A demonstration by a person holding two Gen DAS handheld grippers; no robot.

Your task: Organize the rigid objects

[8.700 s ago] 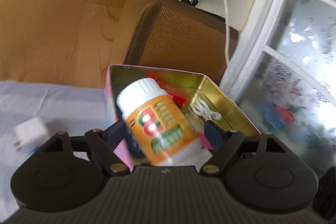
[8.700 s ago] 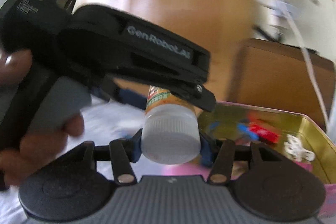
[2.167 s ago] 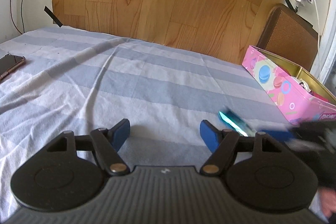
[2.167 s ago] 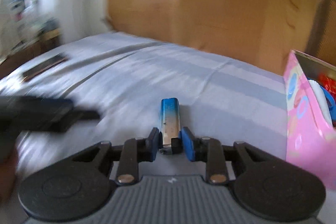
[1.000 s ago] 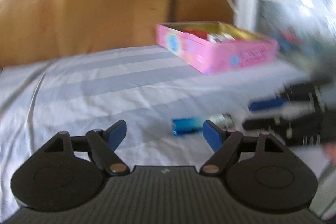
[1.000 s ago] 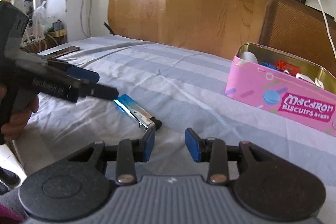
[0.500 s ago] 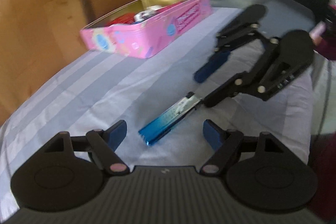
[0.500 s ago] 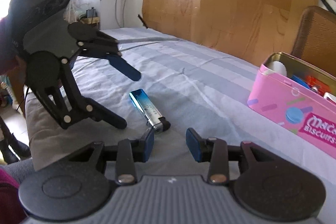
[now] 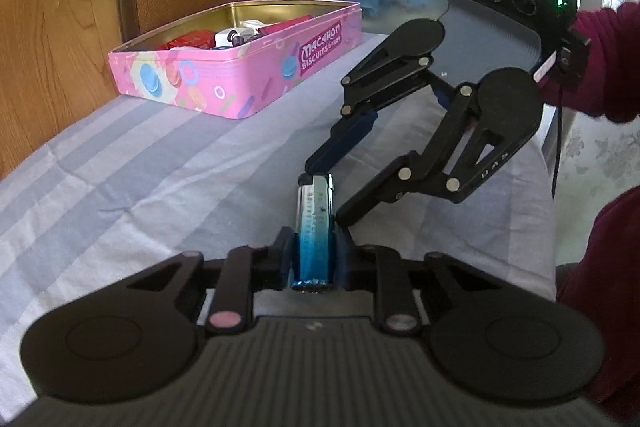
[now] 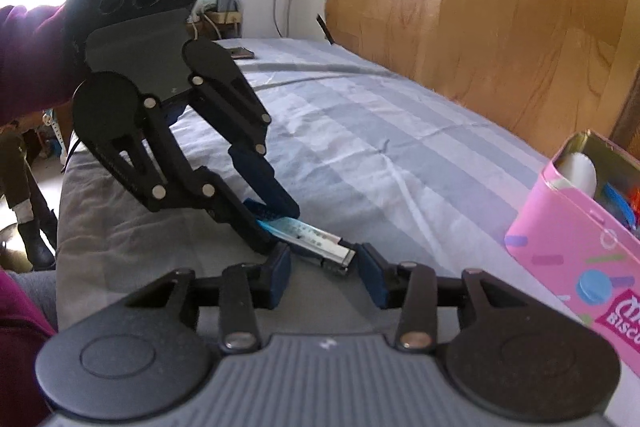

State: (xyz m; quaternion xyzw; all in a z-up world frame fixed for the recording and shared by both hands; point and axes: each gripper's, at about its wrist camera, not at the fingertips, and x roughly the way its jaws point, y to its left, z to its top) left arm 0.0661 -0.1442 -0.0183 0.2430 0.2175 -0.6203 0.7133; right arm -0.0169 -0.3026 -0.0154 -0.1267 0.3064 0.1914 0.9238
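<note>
Blue pads of the left claw (image 9: 314,261) pinch the lighter (image 9: 314,223) by its blue end, low over the striped bed sheet (image 9: 140,179). Across from it, the right claw (image 10: 322,277) stands spread, its jaws flanking the lighter's metal head. Beyond sits the pink biscuit tin (image 9: 224,87), well apart. Such a short end-grip could let the lighter pivot or slip during the carry.

The left hand-held gripper (image 9: 314,259) has its blue-padded jaws pressed together around a slim item. Facing it, the right hand-held gripper (image 10: 322,273) holds its jaws spread apart, angled downward, one fingertip (image 9: 320,163) near that item's far end. A maroon sleeve (image 9: 600,63) covers the right forearm.
</note>
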